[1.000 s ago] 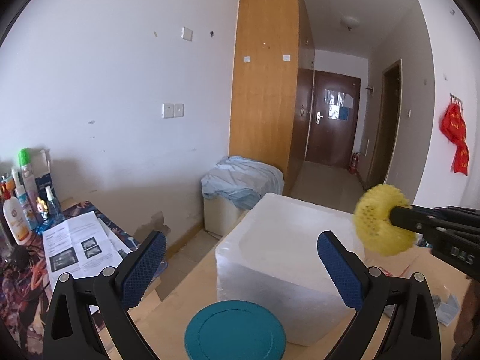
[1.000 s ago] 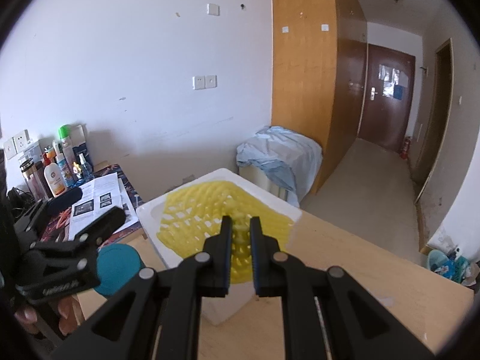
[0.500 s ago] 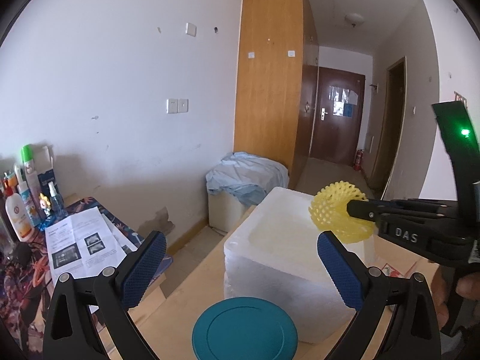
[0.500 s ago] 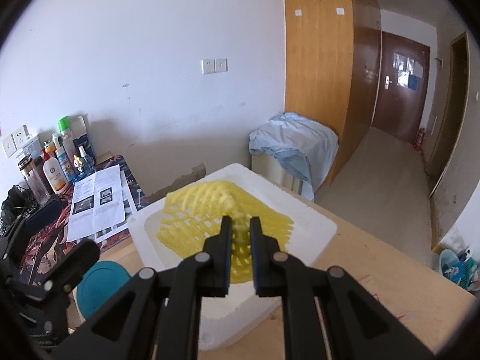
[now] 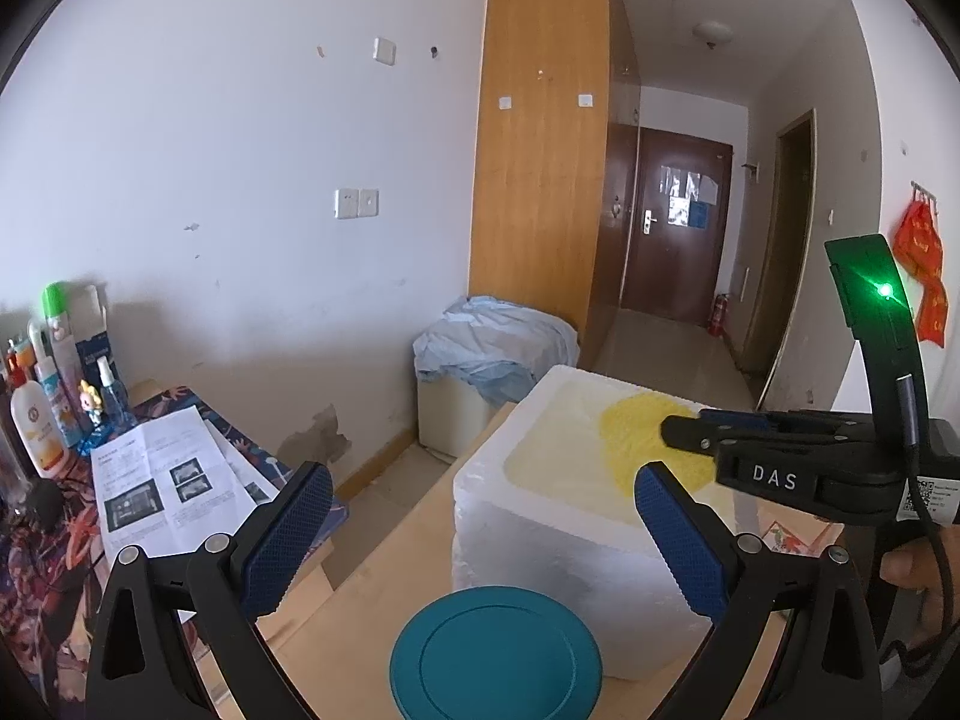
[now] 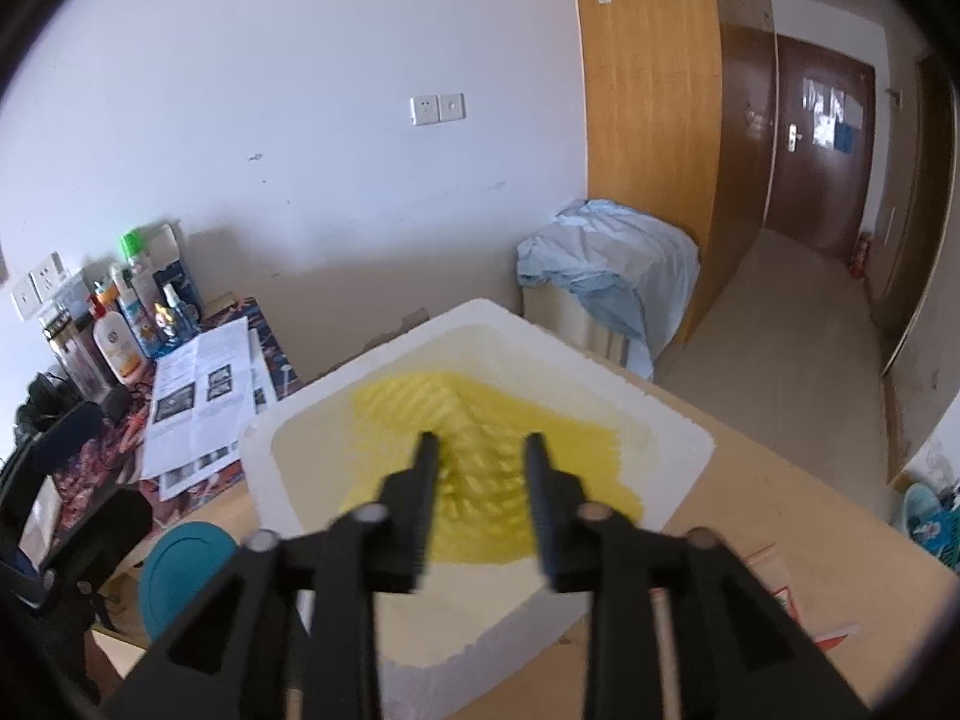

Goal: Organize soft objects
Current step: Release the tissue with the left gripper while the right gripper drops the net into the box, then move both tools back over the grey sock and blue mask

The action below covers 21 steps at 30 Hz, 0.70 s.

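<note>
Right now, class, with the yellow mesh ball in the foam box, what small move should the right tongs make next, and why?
Probably lift straight back out: the right tongs have just been opening, and the yellow mesh ball sits loose between them inside the foam box.

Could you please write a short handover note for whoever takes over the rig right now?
Right hand-held gripper: jaws have just been opening over the white foam box; the yellow mesh piece lies blurred between and below them, pads apparently off it.
Left hand-held gripper: open, empty, hovering near the teal lid in front of the box.
Done: the mesh piece is in the box.
Left: withdraw the right gripper; no other soft items are visible on the wooden table.
</note>
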Each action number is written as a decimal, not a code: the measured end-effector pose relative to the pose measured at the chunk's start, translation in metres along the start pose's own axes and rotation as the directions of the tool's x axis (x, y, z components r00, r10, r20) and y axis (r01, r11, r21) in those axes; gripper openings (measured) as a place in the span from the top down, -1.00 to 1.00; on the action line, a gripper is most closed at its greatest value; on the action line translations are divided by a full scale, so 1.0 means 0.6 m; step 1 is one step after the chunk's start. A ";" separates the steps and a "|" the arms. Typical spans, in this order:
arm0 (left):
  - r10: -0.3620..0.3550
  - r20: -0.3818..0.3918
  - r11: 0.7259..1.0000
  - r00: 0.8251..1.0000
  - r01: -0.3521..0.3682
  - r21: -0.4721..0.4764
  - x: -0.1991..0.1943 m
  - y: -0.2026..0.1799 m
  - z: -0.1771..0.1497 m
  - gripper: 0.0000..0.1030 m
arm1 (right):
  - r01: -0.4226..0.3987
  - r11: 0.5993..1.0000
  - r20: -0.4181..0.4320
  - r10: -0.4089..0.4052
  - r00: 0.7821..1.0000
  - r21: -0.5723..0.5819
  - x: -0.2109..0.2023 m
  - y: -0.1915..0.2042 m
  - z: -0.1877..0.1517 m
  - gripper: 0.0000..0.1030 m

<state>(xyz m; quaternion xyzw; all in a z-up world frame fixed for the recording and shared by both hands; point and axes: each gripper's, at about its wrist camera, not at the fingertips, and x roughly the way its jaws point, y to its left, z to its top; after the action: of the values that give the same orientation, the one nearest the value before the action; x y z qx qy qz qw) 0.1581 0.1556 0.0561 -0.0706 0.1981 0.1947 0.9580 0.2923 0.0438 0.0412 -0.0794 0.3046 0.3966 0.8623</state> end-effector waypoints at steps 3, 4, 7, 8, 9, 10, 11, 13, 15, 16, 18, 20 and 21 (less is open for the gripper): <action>-0.005 0.001 1.000 1.000 0.004 0.007 -0.001 -0.003 0.001 -0.96 | -0.003 1.000 0.021 0.003 1.000 0.001 -0.013 -0.002 0.001 0.22; -0.007 0.002 1.000 1.000 0.007 0.008 -0.002 -0.003 0.001 -0.96 | -0.008 1.000 0.023 0.008 1.000 0.006 -0.016 -0.003 0.001 0.22; -0.010 0.002 1.000 1.000 0.010 0.008 -0.002 -0.006 0.002 -0.96 | -0.027 0.999 0.039 0.027 0.999 0.018 -0.029 -0.004 0.002 -0.04; -0.012 0.000 1.000 1.000 0.012 0.007 -0.002 -0.006 0.002 -0.96 | -0.024 1.000 0.050 0.023 0.998 0.018 -0.032 -0.004 0.002 -0.19; -0.013 0.000 1.000 1.000 0.013 0.006 -0.003 -0.006 0.002 -0.96 | -0.018 1.000 0.066 0.017 0.998 0.016 -0.037 -0.002 0.002 -0.26; -0.010 0.002 1.000 1.000 0.010 0.006 -0.003 -0.006 0.002 -0.96 | -0.013 1.000 0.076 0.012 0.997 0.012 -0.040 -0.001 0.002 -0.27; -0.008 0.003 1.000 1.000 0.008 0.005 -0.004 -0.006 0.002 -0.96 | -0.012 1.000 0.081 0.012 0.997 0.008 -0.043 0.000 0.002 -0.26; -0.011 0.005 1.000 1.000 0.011 0.002 -0.007 -0.006 0.002 -0.96 | -0.021 1.000 0.083 0.019 0.996 0.015 -0.046 -0.001 0.002 -0.26; -0.014 0.007 1.000 1.000 0.014 0.002 -0.009 -0.008 0.003 -0.96 | -0.028 0.999 0.081 0.026 0.996 0.027 -0.050 -0.005 -0.001 -0.26; -0.017 0.007 1.000 1.000 0.017 0.002 -0.010 -0.009 0.002 -0.96 | -0.029 0.999 0.072 0.026 0.997 0.030 -0.051 -0.007 -0.003 -0.26; -0.027 0.010 1.000 1.000 0.027 0.010 -0.014 -0.015 0.002 -0.96 | -0.025 0.999 0.067 0.023 0.998 0.036 -0.055 -0.009 -0.006 -0.26; -0.034 0.014 0.999 0.999 0.033 0.015 -0.018 -0.020 0.002 -0.96 | -0.011 0.999 0.072 0.008 0.997 0.036 -0.065 -0.009 -0.011 -0.26; -0.041 0.012 0.999 0.999 0.041 0.018 -0.020 -0.023 0.002 -0.96 | 0.007 0.999 0.074 -0.009 0.997 0.035 -0.072 -0.009 -0.015 -0.26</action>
<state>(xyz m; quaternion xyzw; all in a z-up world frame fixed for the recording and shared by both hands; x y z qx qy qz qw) 0.1540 0.1394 0.0629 -0.0651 0.1923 0.1738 0.9636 0.2705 0.0092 0.0586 -0.0508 0.2789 0.3905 0.8758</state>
